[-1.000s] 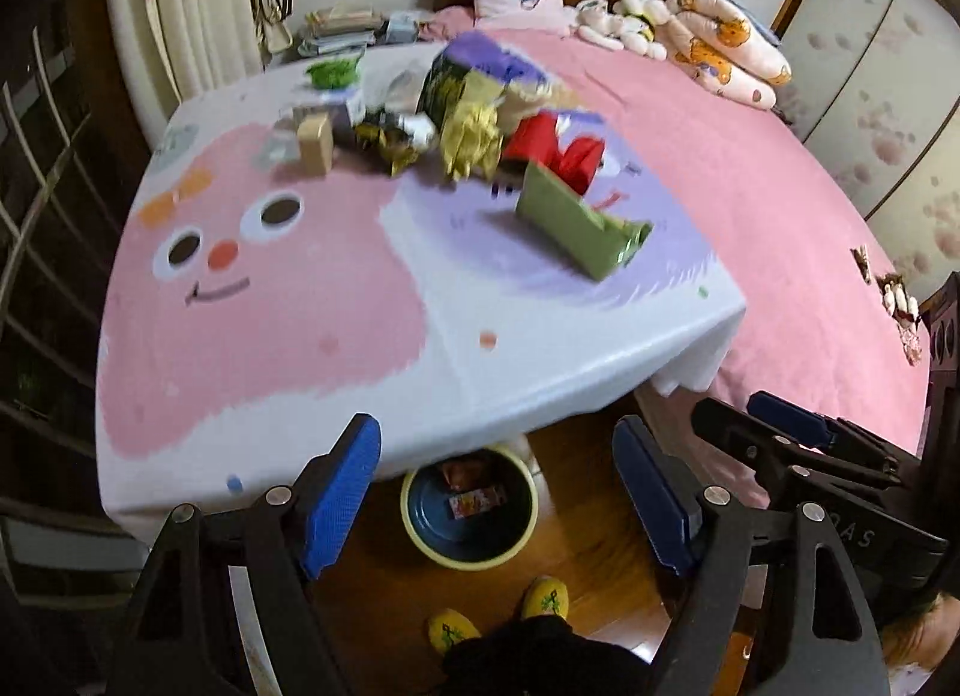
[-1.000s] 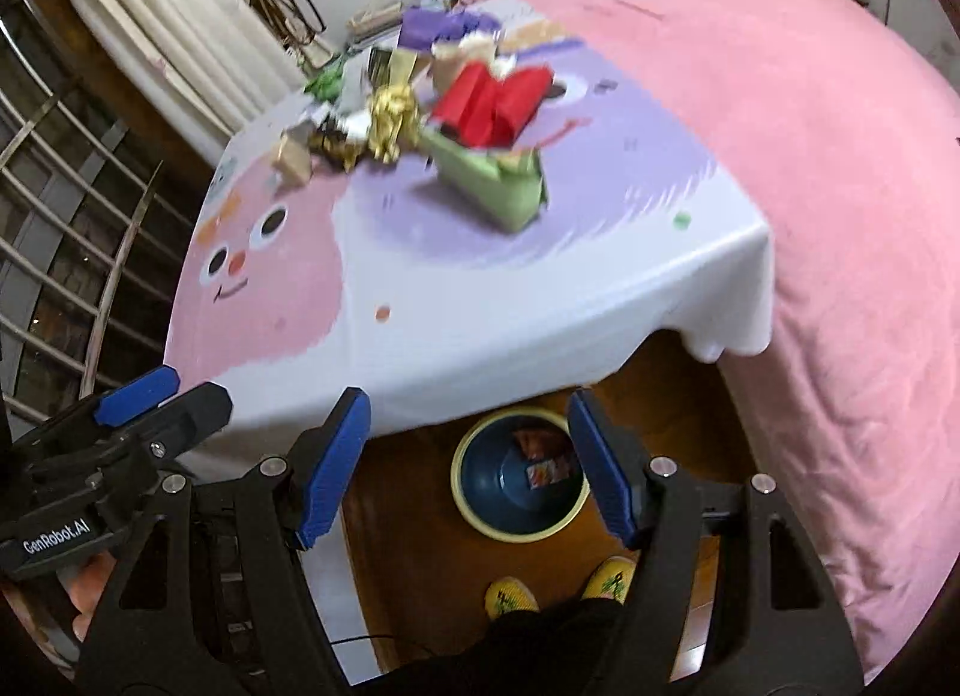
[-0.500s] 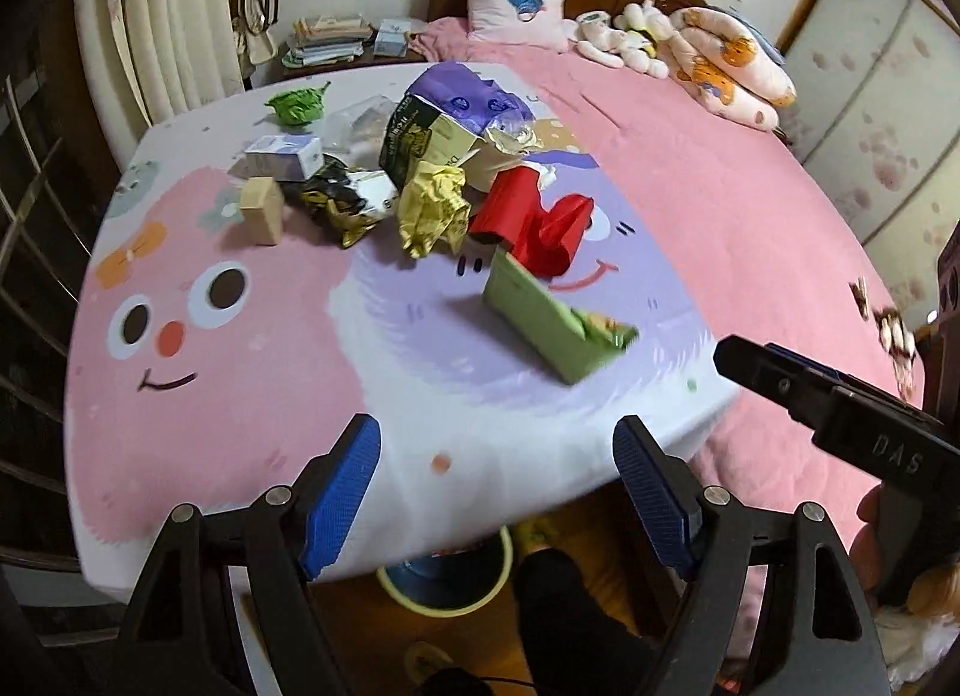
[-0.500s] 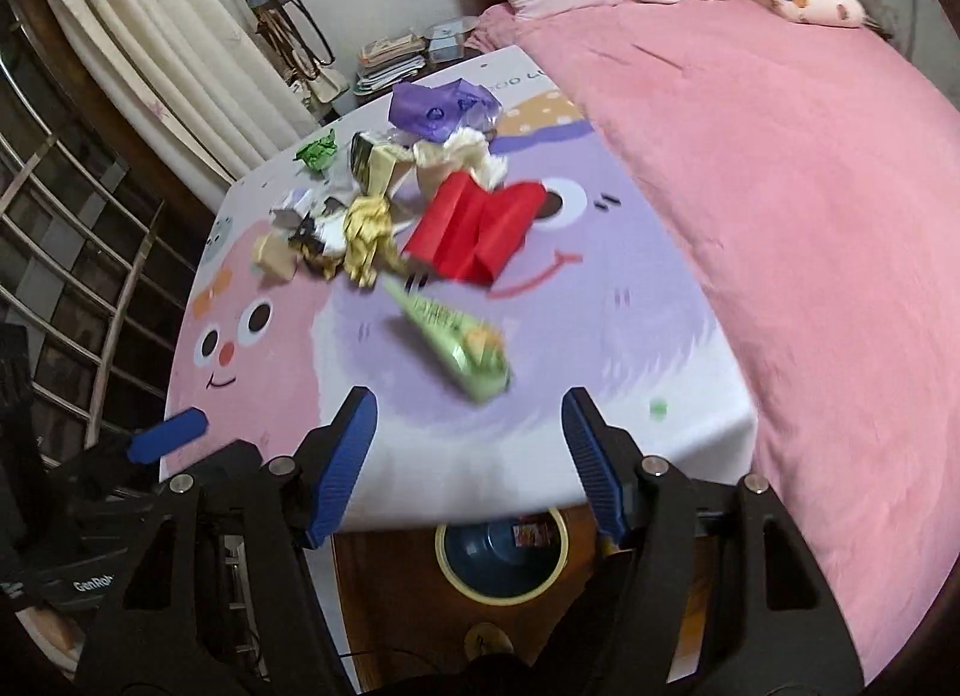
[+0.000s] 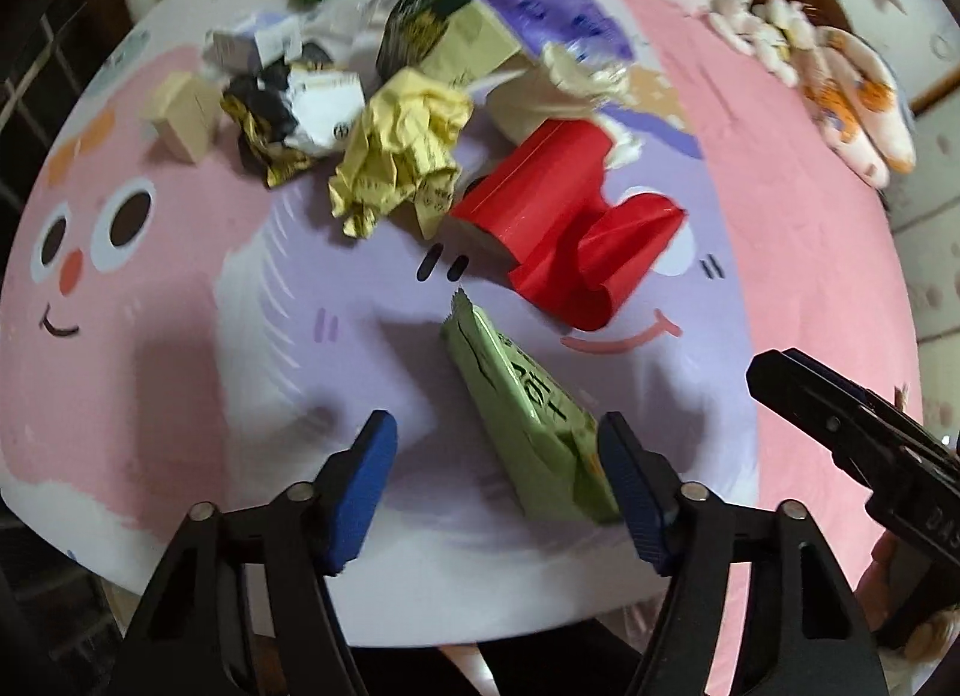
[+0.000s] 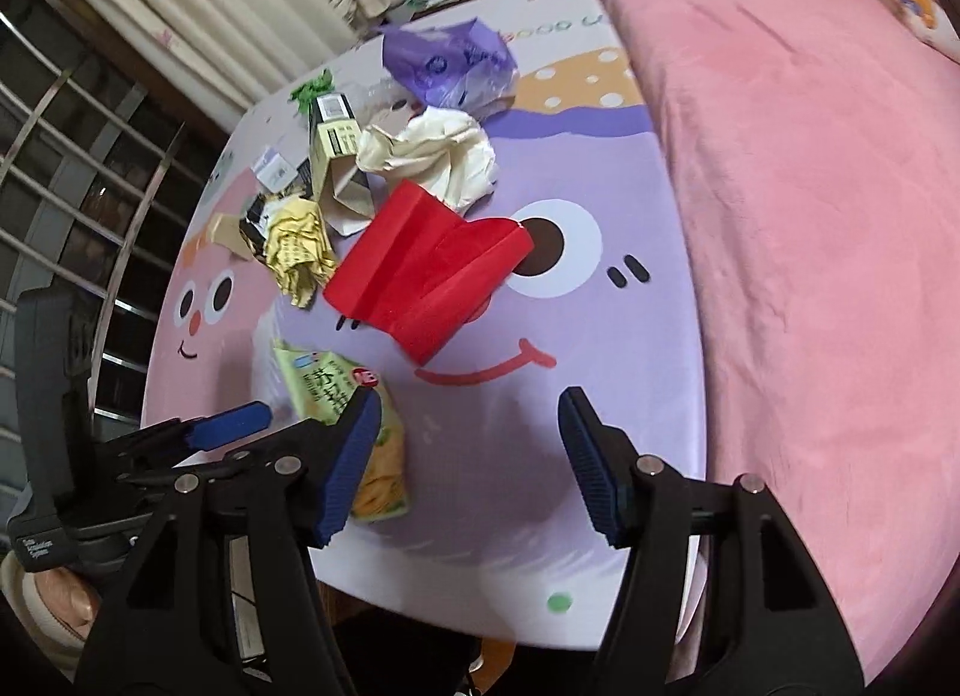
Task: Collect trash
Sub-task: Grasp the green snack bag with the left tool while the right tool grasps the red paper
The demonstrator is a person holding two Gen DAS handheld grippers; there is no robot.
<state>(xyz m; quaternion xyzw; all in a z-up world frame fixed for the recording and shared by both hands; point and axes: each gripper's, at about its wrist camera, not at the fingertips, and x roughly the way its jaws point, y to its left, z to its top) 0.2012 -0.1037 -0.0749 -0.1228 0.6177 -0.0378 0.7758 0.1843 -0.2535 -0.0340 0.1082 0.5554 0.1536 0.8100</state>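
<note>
Our left claw (image 5: 497, 489) is closing, still apart, with the flat green snack packet (image 5: 528, 426) between its blue pads, untouched. Our right claw (image 6: 468, 459) is closing on nothing. At twelve o'clock on the cartoon-print counter (image 5: 180, 372) lies crumpled red paper (image 6: 426, 270).

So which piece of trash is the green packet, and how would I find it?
Look at the cartoon tablecloth beside the pink bed. On its purple smiling face, nearest you, lies the green packet, apart from the heap. It's the only flat, pale green wrapper, below the red folded paper.
</note>
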